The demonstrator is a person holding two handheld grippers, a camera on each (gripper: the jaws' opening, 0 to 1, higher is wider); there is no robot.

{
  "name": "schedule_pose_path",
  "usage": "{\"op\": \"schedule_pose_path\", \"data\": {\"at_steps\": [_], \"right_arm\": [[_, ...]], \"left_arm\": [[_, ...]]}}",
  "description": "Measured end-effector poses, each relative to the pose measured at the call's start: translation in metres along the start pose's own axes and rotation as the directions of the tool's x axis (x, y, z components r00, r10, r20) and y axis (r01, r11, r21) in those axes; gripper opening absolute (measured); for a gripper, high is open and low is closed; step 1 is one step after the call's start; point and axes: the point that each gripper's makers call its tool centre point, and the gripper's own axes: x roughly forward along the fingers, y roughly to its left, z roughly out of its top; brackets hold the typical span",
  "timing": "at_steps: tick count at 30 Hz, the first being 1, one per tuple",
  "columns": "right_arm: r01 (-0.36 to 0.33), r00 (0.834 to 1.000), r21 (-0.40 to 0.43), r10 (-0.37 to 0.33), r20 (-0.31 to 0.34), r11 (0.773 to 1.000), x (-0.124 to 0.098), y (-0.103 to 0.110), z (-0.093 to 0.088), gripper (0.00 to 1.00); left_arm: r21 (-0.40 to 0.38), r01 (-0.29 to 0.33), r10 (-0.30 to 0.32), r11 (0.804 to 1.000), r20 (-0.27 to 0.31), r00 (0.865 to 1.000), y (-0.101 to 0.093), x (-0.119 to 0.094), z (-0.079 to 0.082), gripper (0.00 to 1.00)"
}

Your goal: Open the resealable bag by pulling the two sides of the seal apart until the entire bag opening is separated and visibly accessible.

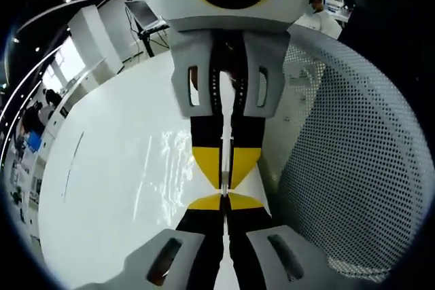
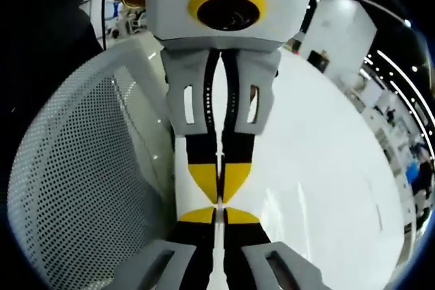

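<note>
The resealable bag [image 1: 223, 157] is clear and shows edge-on as a thin pale strip running between the jaws. My left gripper [image 1: 224, 202] rises from the bottom of the left gripper view, shut on the strip. The right gripper [image 1: 224, 185] comes down from the top, tip to tip with it, jaws pressed together. In the right gripper view the same meeting shows: my right gripper [image 2: 217, 210] is shut at the bottom, the left gripper [image 2: 217, 198] reaches down from above, and the bag's edge [image 2: 218, 161] lies between their black and yellow fingers. Most of the bag's body is hidden.
A white table [image 1: 109, 188] lies under both grippers, also seen as a white table [image 2: 326, 168]. A white perforated mesh shell [image 1: 353, 154] curves close beside the grippers, and the mesh shell [image 2: 75, 181] stands at the left. A laptop [image 1: 146, 15] stands far back.
</note>
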Motion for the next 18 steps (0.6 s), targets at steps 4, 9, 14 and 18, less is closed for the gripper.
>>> {"op": "schedule_pose_path", "data": {"at_steps": [4,9,14,18], "right_arm": [[-0.002,1.000,0.002,0.002,-0.002,1.000,-0.001,0.000,-0.001,0.00],[0.004,1.000,0.008,-0.004,-0.013,1.000,-0.002,-0.001,-0.006,0.00],[0.006,1.000,0.025,-0.005,-0.018,1.000,-0.004,0.000,-0.012,0.00],[0.005,1.000,0.033,-0.004,-0.023,0.999,-0.005,0.001,-0.016,0.00]], "left_arm": [[0.004,0.004,-0.004,1.000,-0.003,1.000,0.000,0.001,0.001,0.00],[0.010,0.006,-0.006,1.000,-0.006,1.000,0.001,0.000,0.000,0.00],[-0.002,0.007,-0.007,1.000,-0.005,1.000,0.001,-0.004,-0.003,0.00],[-0.009,0.005,-0.005,1.000,-0.006,1.000,0.001,-0.006,-0.004,0.00]]}}
